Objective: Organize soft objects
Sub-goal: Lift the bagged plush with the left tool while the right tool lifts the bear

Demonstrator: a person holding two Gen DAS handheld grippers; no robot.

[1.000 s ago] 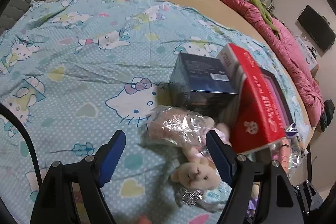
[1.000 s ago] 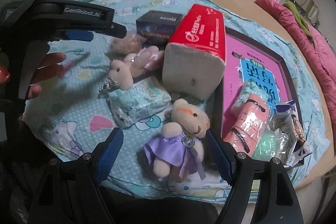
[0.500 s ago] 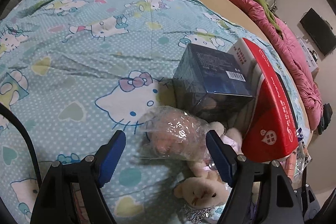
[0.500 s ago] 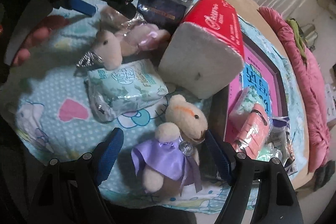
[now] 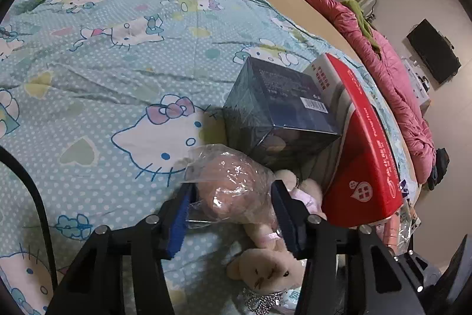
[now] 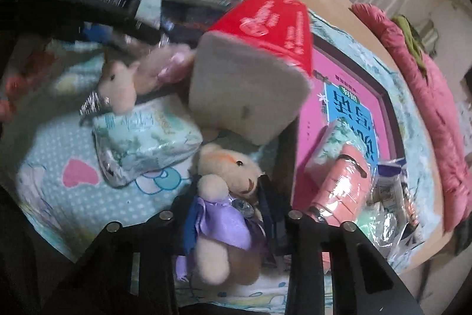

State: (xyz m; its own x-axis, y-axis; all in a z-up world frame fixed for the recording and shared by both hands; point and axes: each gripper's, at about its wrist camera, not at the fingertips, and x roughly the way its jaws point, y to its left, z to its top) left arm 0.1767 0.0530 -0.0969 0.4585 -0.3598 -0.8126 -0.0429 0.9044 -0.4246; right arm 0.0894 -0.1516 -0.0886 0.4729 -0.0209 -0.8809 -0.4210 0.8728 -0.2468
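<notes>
Sorting looks barely begun: the left claw [image 5: 231, 202] clenches a plastic-wrapped pink plush toy [image 5: 233, 188], the right claw [image 6: 228, 214] grips a purple-dressed beige teddy bear [image 6: 224, 197], other items unsorted.

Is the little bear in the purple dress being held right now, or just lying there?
Held. The right gripper's fingers press against both sides of the bear in the purple dress.

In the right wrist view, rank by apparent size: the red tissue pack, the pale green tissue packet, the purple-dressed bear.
1. red tissue pack
2. pale green tissue packet and purple-dressed bear: look alike, and the bear is nearer the camera, so unranked.
</notes>
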